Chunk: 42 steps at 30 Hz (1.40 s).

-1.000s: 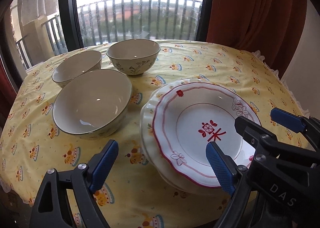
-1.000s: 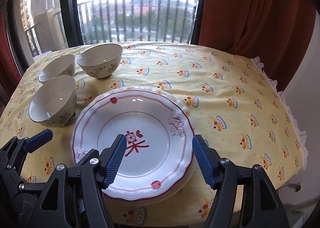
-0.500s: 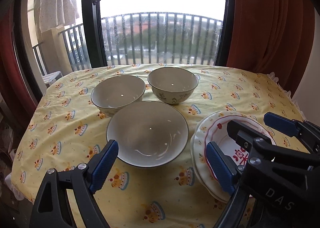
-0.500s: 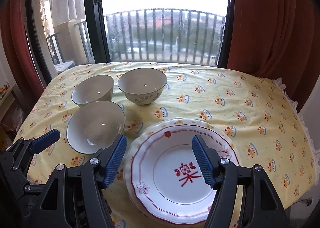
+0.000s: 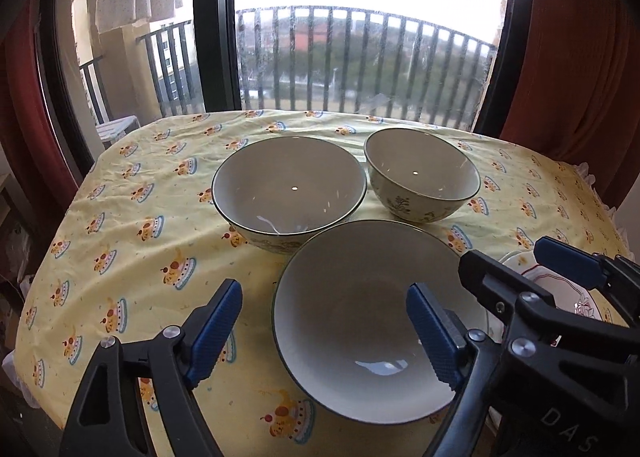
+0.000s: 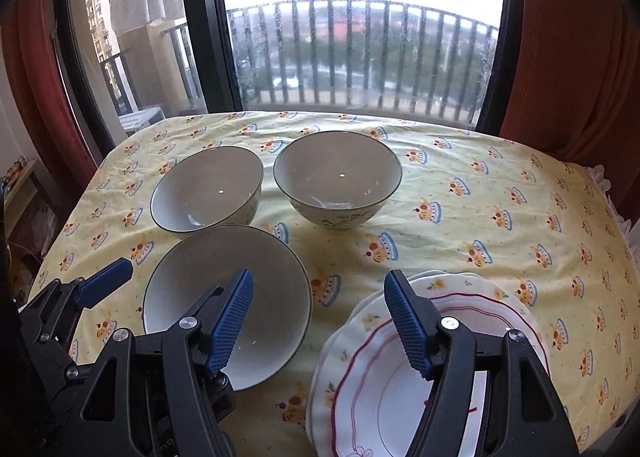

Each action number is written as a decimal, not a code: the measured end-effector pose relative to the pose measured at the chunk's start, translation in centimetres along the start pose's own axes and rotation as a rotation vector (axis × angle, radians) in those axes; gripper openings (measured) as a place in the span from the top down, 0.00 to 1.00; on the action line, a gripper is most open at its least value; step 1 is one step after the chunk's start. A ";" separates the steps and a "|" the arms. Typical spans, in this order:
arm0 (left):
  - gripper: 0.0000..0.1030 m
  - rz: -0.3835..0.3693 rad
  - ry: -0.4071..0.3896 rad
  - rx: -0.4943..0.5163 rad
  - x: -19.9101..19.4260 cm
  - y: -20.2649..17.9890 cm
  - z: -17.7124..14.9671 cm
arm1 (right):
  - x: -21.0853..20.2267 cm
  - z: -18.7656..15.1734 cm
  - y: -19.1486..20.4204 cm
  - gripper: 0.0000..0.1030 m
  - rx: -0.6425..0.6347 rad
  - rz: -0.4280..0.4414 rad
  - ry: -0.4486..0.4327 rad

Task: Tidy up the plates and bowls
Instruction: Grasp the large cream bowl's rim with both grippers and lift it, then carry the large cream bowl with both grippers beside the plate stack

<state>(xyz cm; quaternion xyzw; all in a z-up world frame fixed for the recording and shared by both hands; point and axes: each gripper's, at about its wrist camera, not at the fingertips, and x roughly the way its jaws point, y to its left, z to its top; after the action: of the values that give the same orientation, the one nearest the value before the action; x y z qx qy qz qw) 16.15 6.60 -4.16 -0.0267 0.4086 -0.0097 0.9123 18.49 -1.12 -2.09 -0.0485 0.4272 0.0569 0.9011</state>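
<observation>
A: So where's the left claw (image 5: 324, 321)?
B: Jaws just narrowed, nothing gripped, nearest bowl (image 5: 372, 321) beneath. Right claw (image 6: 318, 323) gapes empty between that bowl and the plate stack (image 6: 404, 385). All on the yellow-clothed surface (image 6: 480, 217).
A: Any writing?
B: "DAS" on the right claw's body.

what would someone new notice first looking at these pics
Three empty cream bowls cluster on a yellow tablecloth printed with little cakes: a near bowl toward the camera, a far left bowl and a far right bowl behind it. A stack of plates, the top one rimmed in red, sits to their right. Behind the table, a bright balcony window shows between red curtains.
</observation>
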 end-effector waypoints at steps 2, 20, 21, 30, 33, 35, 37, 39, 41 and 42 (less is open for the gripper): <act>0.27 -0.012 0.025 -0.005 0.9 0.3 0.1 | 1.2 0.3 0.2 0.31 0.001 0.005 0.019; 0.68 -0.073 0.179 0.052 5.6 0.7 0.4 | 7.2 0.7 1.7 0.62 0.005 0.035 0.163; 0.68 -0.073 0.184 0.057 5.6 0.6 0.5 | 7.2 0.7 1.7 0.66 0.006 0.029 0.158; 0.69 -0.070 0.171 0.101 5.5 0.6 0.5 | 7.1 0.1 0.9 0.68 0.050 0.047 0.147; 0.69 -0.074 0.166 0.098 5.2 0.8 0.3 | 6.8 -0.1 1.0 0.68 0.054 0.040 0.138; 0.69 -0.074 0.158 0.097 4.9 0.7 0.2 | 6.5 -0.2 1.1 0.68 0.054 0.033 0.138; 0.69 -0.083 0.160 0.085 4.7 0.7 0.0 | 6.1 -0.3 1.2 0.68 0.052 0.025 0.135; 0.69 -0.092 0.161 0.074 4.3 0.8 -0.2 | 5.5 -0.5 1.3 0.68 0.047 0.018 0.130; 0.69 -0.088 0.144 0.078 3.7 0.9 -0.3 | 5.0 -0.6 1.4 0.68 0.043 0.016 0.125; 0.69 -0.087 0.135 0.078 3.3 0.8 -0.5 | 4.7 -0.7 1.5 0.68 0.042 0.018 0.120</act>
<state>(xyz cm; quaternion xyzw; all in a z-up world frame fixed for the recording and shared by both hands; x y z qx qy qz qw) 18.02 7.26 -6.97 -0.0079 0.4669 -0.0668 0.8818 20.70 0.59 -6.25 -0.0291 0.4818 0.0530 0.8742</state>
